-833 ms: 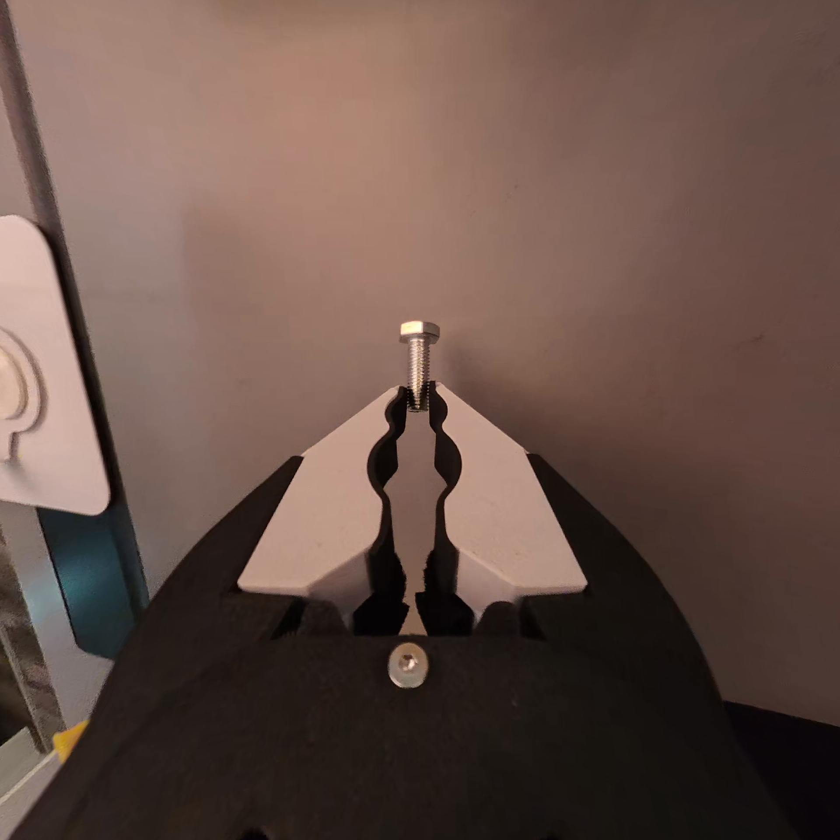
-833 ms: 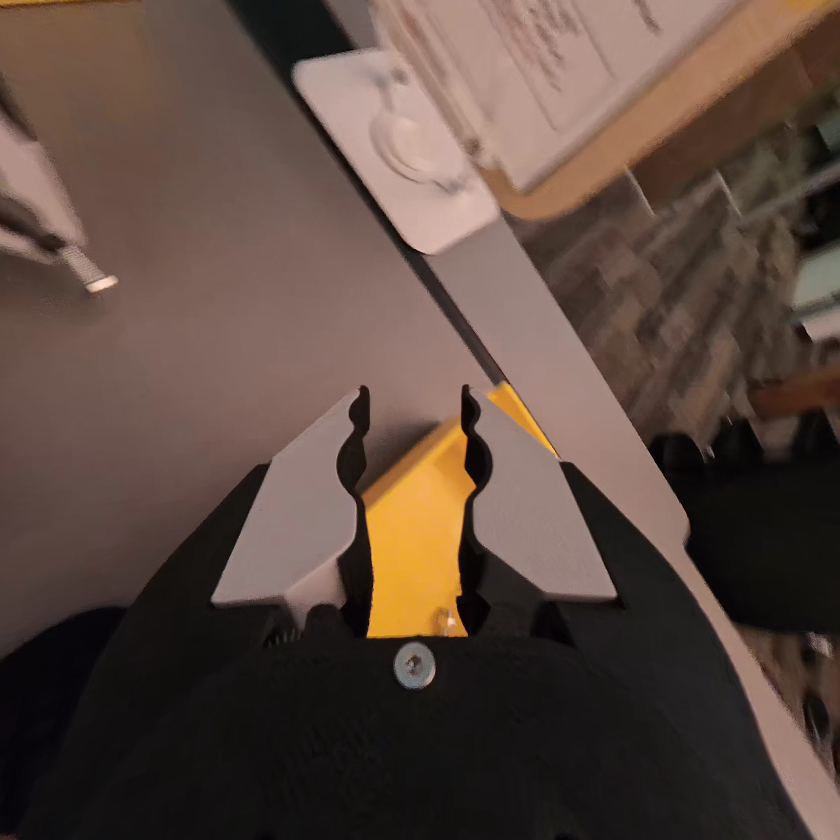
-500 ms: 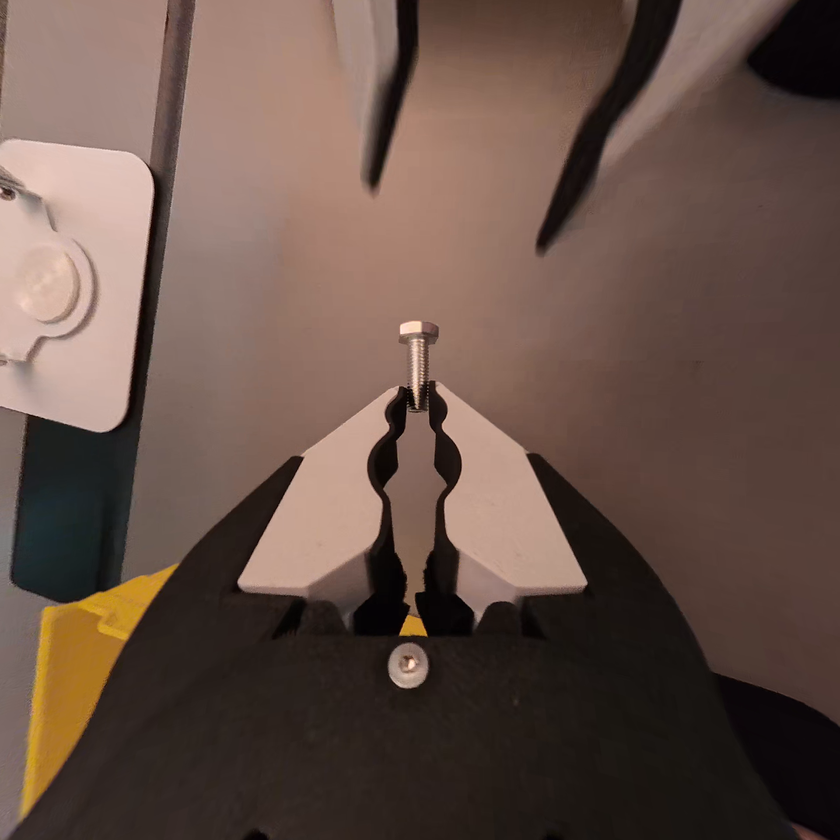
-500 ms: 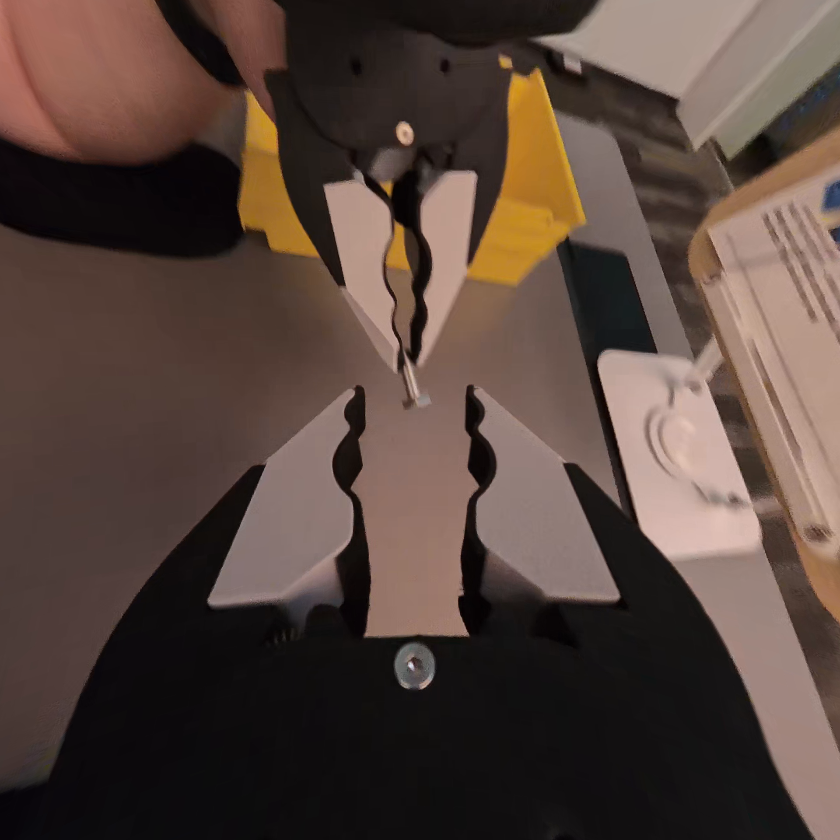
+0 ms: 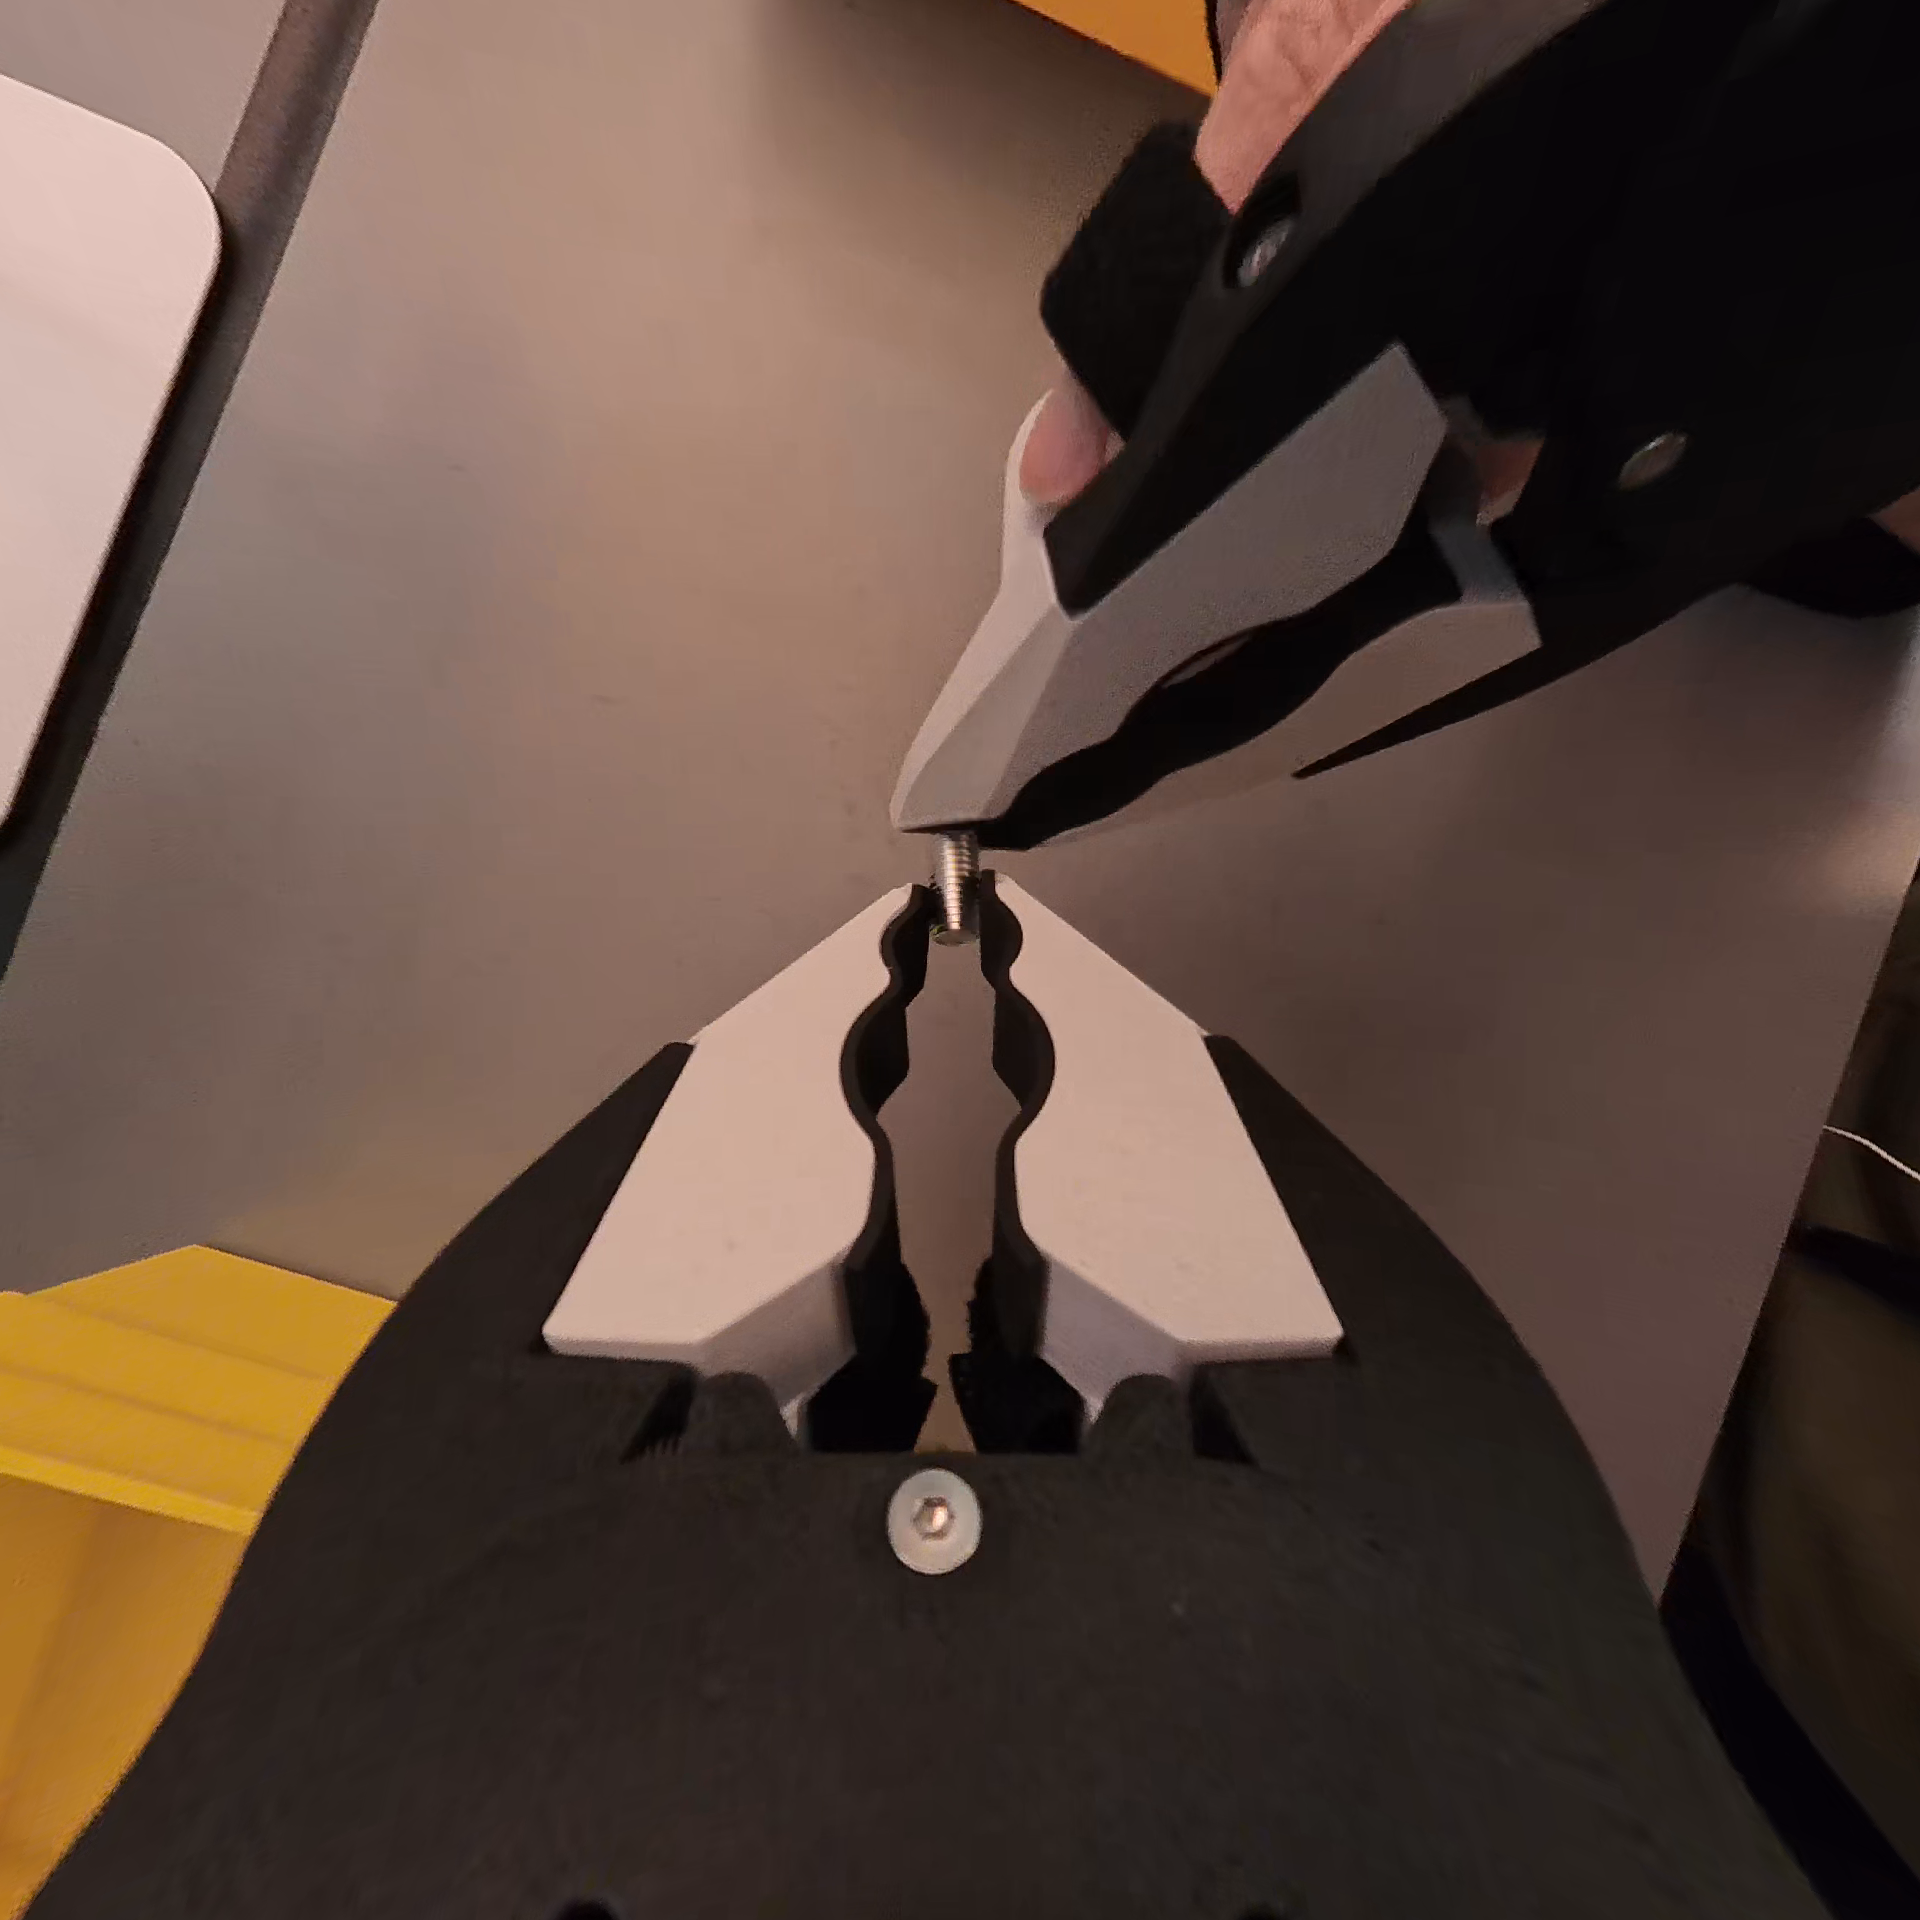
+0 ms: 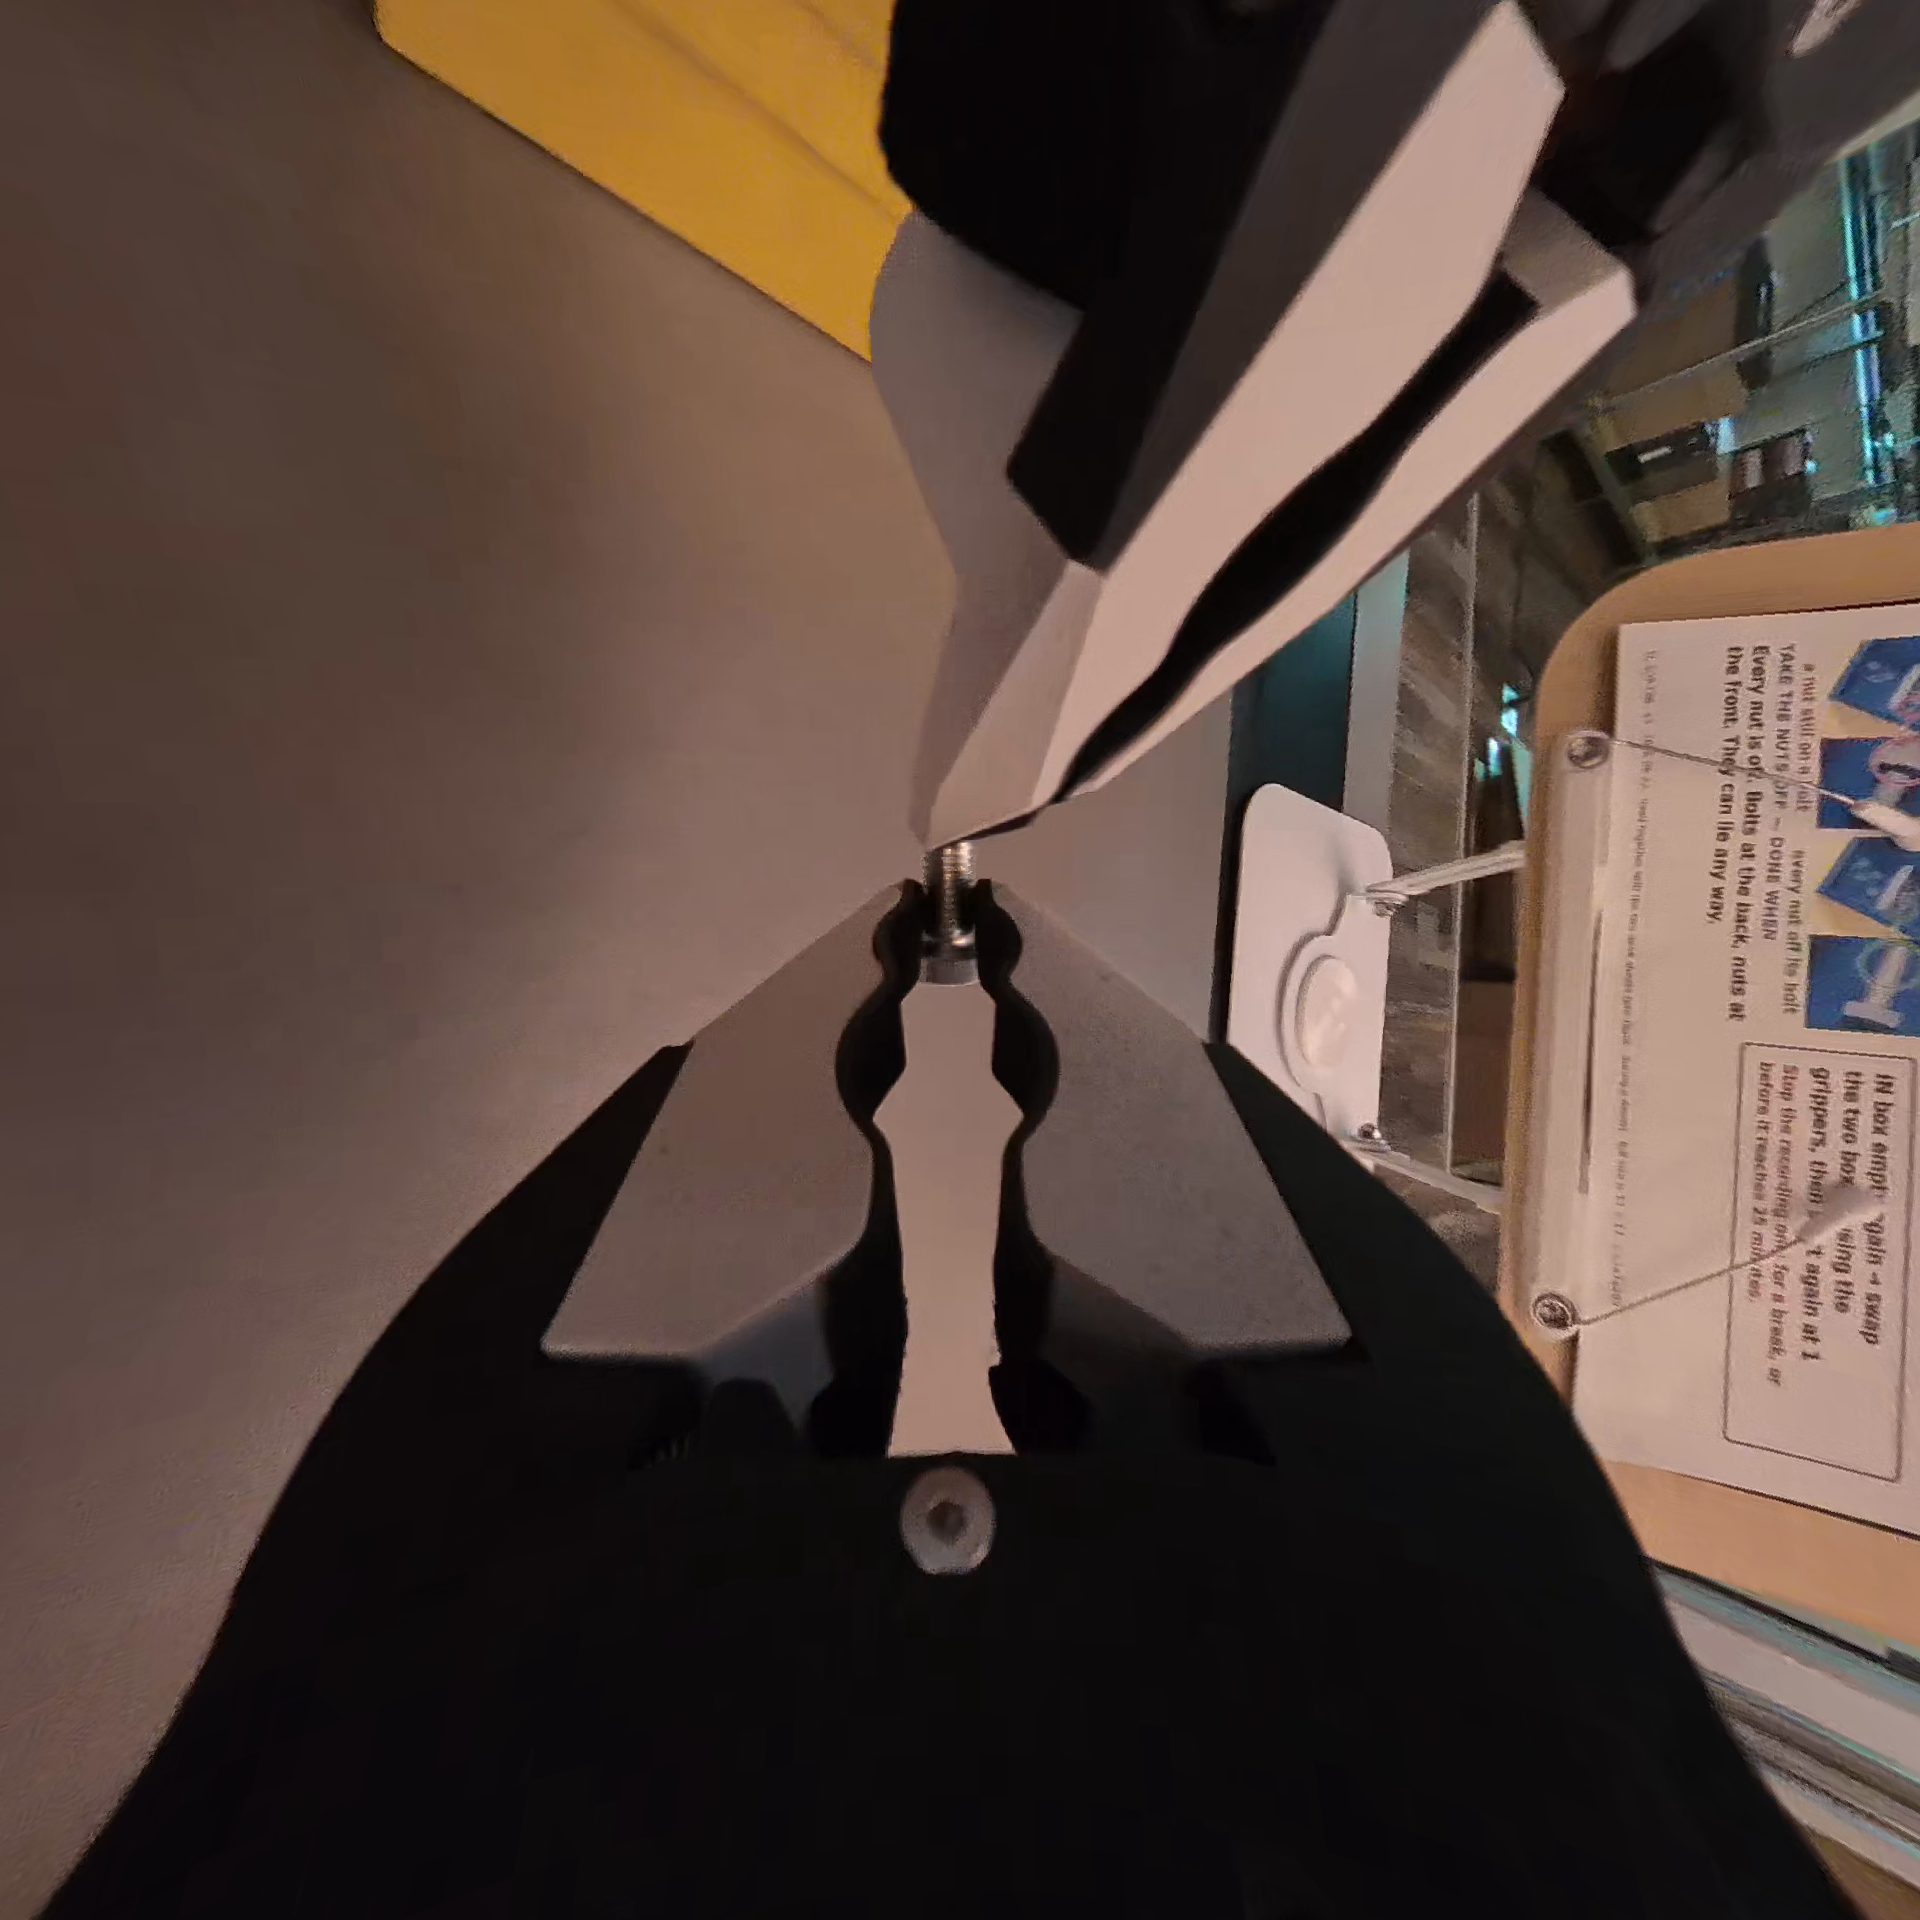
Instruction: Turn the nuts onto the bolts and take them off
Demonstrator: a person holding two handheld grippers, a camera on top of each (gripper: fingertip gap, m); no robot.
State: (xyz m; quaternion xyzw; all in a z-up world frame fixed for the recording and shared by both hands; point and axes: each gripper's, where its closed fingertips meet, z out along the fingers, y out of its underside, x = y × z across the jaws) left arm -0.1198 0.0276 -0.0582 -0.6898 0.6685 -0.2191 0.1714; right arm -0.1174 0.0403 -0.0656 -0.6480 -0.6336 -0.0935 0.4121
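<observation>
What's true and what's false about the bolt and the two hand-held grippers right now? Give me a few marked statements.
1. The left hand-held gripper and the right hand-held gripper are both shut on one bolt. True.
2. A nut is threaded onto the bolt. False: the stretch between the two tips is bare.
3. The bolt lies on the table. False: it is held above it, between the tips.
4. A yellow bin shows at the lower left of the left wrist view. True.

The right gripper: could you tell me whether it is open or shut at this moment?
Shut. In its own view the right gripper has its tips closed on the head end of the bolt, whose threaded end the left gripper pinches.
</observation>
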